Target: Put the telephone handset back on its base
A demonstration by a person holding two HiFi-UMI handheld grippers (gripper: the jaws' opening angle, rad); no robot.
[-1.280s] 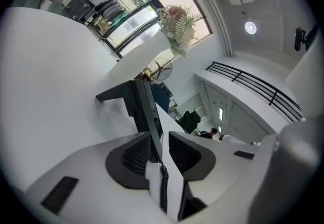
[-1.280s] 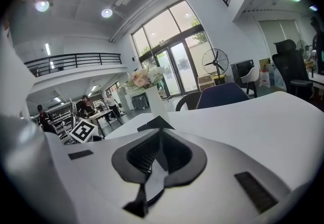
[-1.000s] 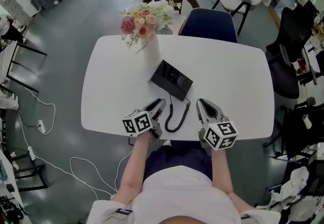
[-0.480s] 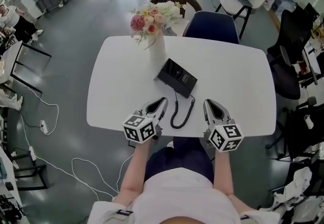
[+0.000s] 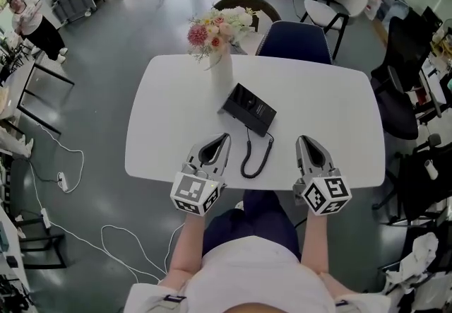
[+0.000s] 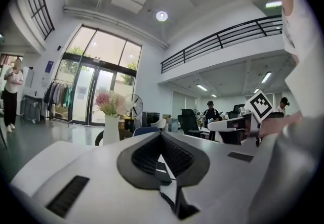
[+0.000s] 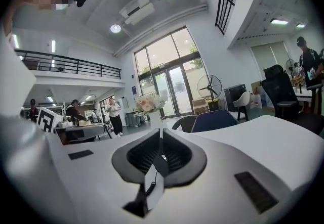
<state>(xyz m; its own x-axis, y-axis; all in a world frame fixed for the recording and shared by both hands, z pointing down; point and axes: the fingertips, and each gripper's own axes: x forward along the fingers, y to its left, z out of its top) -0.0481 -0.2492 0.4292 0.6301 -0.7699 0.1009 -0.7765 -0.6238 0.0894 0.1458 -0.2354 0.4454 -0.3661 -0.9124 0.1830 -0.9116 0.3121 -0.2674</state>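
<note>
left gripper (image 5: pixel 225 138) and right gripper (image 5: pixel 306 139) are hovering over the near edge of the table (image 5: pixel 339 107), each with jaws pressed together on nothing, flanking the coiled cord (image 5: pixel 256 156). the telephone (image 5: pixel 248 109) is lying mid-table near the vase (image 5: pixel 221 70). its handset is seemingly sitting on the base, which may be why neither gripper is holding anything.

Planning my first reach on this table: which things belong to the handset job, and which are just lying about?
Job: black flat telephone, handset too small to tell apart; its black coiled cord; left gripper and right gripper, both shut, empty.
Lying about: white vase of pink and white flowers; dark blue chair.
</note>
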